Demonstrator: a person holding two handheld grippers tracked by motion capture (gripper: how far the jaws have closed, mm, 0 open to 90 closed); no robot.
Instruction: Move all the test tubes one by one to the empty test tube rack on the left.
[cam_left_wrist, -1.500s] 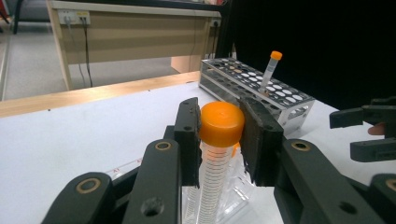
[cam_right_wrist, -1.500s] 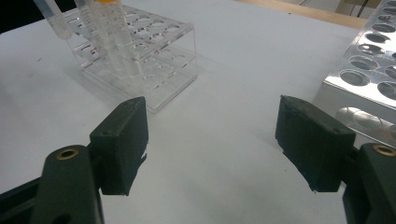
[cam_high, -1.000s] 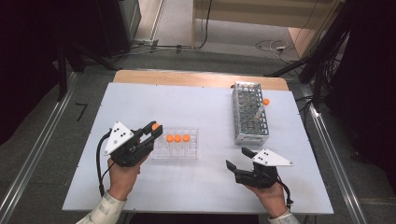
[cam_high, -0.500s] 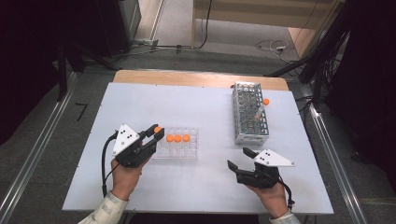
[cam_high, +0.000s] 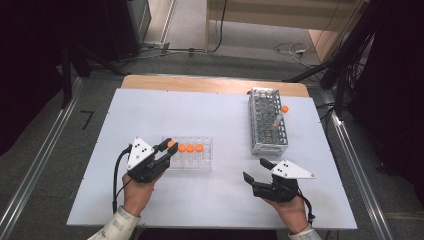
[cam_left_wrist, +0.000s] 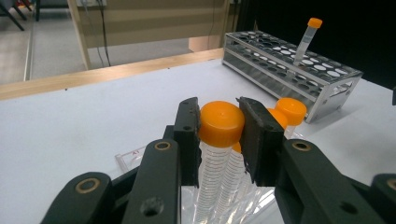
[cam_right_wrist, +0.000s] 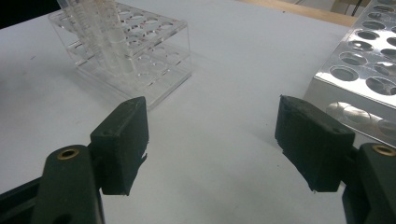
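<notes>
Gripping an orange-capped tube (cam_left_wrist: 219, 140) by its cap, left tool (cam_high: 167, 151) seats it upright in the clear rack (cam_high: 202, 164) at 9 o'clock on the surface (cam_high: 210, 110) | right tool (cam_high: 255, 172) gapes wide, empty (waiting) at 5 o'clock | metal rack (cam_high: 267, 122) at 2 o'clock.

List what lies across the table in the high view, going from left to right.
left gripper shut on an orange-capped tube → clear plastic rack → right gripper, jaws apart → metal rack → lone capped tube standing in the metal rack
</notes>
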